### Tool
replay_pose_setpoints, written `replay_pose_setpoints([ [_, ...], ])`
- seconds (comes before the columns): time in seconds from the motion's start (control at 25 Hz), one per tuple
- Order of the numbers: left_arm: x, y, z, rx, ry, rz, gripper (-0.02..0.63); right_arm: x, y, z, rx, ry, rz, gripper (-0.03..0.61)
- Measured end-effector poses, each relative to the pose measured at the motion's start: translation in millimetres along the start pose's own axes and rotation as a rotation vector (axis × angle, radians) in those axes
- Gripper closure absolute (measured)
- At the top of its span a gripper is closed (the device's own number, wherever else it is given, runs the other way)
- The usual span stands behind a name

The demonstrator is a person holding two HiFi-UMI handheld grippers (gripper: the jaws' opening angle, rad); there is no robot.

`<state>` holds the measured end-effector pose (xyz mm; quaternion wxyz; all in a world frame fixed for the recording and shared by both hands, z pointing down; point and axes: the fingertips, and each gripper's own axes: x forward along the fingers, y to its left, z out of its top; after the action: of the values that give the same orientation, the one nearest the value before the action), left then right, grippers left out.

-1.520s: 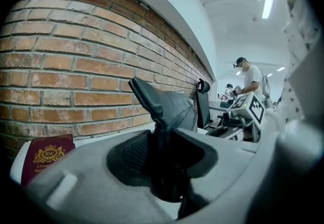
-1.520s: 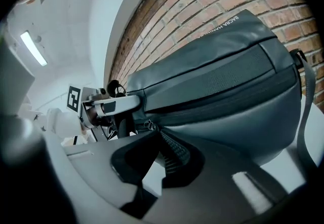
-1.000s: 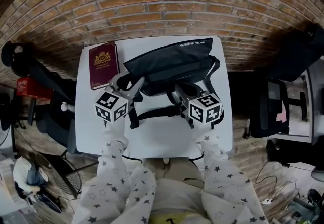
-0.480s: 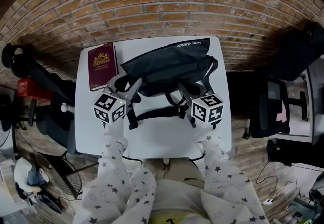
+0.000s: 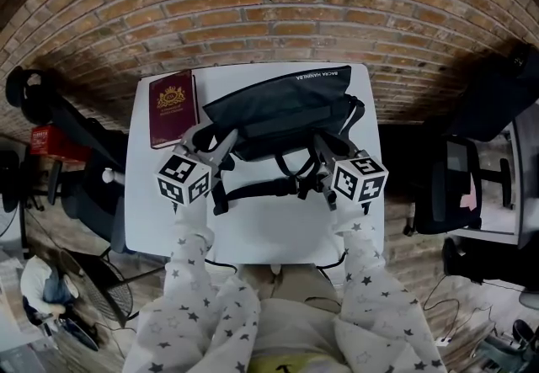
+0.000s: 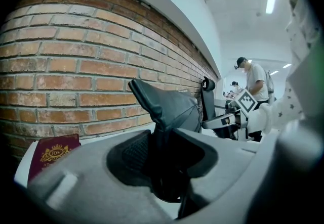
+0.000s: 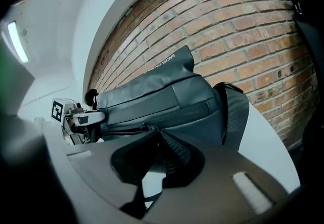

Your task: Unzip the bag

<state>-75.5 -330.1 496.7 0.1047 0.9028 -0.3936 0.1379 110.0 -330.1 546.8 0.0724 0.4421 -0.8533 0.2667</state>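
A black bag (image 5: 278, 106) lies at the far side of the white table (image 5: 269, 228), its strap (image 5: 261, 189) trailing toward me. My left gripper (image 5: 212, 141) is shut on the bag's left end; in the left gripper view a fold of the bag (image 6: 167, 109) rises from between the jaws (image 6: 161, 143). My right gripper (image 5: 323, 144) is at the bag's front right. Its jaws (image 7: 154, 133) are shut, pinching the zipper pull (image 7: 145, 127), and the zipper line runs left from there toward the left gripper (image 7: 76, 117).
A maroon passport (image 5: 172, 108) lies on the table left of the bag, also seen as the passport (image 6: 50, 154) beside my left jaws. A brick wall (image 5: 269, 9) stands right behind the table. An office chair (image 5: 455, 186) is to the right, clutter to the left.
My right gripper has slid to the right along the bag's front, still shut. The left gripper and the bag's left end have stayed where they were.
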Motion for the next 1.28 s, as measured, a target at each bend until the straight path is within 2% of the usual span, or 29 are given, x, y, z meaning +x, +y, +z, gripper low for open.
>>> replay_pose_setpoints([
  [0.84, -2, 3, -1, -0.017, -0.004, 0.021, 0.485, -6, -5, 9, -0.044, -0.009, 0.003, 0.560],
  [1.08, -4, 3, -2, -0.011, 0.003, 0.021, 0.486, -28, -40, 19, -0.003, -0.047, -0.085, 0.561],
  [1.28, -5, 5, -2, -0.014, -0.002, 0.027, 0.486, -31, -47, 25, -0.049, -0.033, -0.099, 0.561],
])
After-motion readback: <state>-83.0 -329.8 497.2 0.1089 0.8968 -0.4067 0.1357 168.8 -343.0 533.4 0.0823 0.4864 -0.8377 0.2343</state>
